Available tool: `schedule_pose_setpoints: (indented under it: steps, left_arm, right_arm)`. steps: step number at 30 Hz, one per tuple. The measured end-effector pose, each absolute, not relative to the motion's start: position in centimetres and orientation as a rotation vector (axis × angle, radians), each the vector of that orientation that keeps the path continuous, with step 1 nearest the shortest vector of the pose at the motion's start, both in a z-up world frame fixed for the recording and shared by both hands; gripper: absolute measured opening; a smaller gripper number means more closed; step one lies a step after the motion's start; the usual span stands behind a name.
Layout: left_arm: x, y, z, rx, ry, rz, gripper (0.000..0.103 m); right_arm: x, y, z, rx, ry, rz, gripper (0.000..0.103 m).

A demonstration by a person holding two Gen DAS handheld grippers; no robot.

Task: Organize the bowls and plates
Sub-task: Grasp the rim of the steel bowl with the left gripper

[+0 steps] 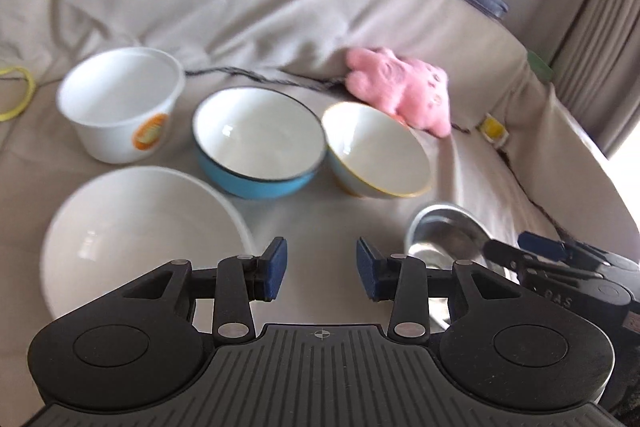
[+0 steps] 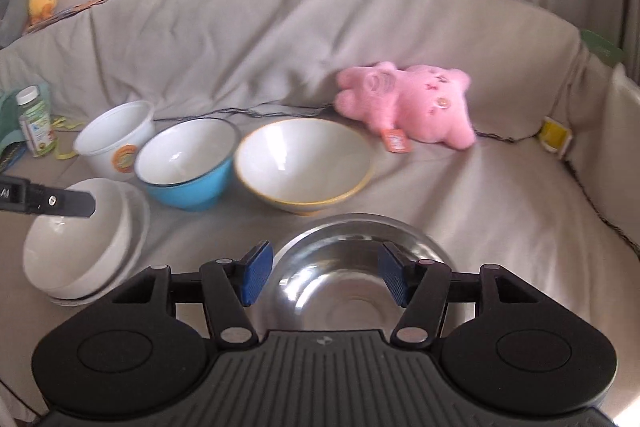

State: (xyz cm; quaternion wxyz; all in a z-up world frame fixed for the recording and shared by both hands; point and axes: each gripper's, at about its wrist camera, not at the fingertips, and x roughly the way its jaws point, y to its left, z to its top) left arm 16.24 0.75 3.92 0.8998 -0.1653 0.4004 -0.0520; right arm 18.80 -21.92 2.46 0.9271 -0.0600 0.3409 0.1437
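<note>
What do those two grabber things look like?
Each hand-held gripper, left and right, has a ribbed dark grey body, black rounded shoulders with round discs, black linkage arms with silver pins, and two fingers tipped with ridged blue pads. A small crosshair mark sits at the body's middle. No hand, sleeve or gripper cable shows.

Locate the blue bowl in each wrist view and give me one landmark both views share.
Left wrist view: the blue bowl sits just above centre, between the white plastic cup and the yellow-rimmed bowl.
Right wrist view: the blue bowl sits left of centre, with the same neighbours on either side.
Shared landmark: the pink plush toy, lying behind the yellow-rimmed bowl.
</note>
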Motion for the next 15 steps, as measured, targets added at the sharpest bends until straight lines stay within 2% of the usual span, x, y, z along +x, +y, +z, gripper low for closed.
schedule_pose_setpoints:
  steps: [6,15]
  left_arm:
    - [19.6,-6.2,2.0,-0.249,0.871,-0.125,0.042]
    - [22.4,-10.9,-1.9,-0.173,0.949,-0.12,0.042]
  right_arm:
    - [21.1,-28.3,-0.1,-0.016,0.714,0.189,0.059]
    - [24.3,-32.5,-5.0,0.239,0.798,0.167,0.059]
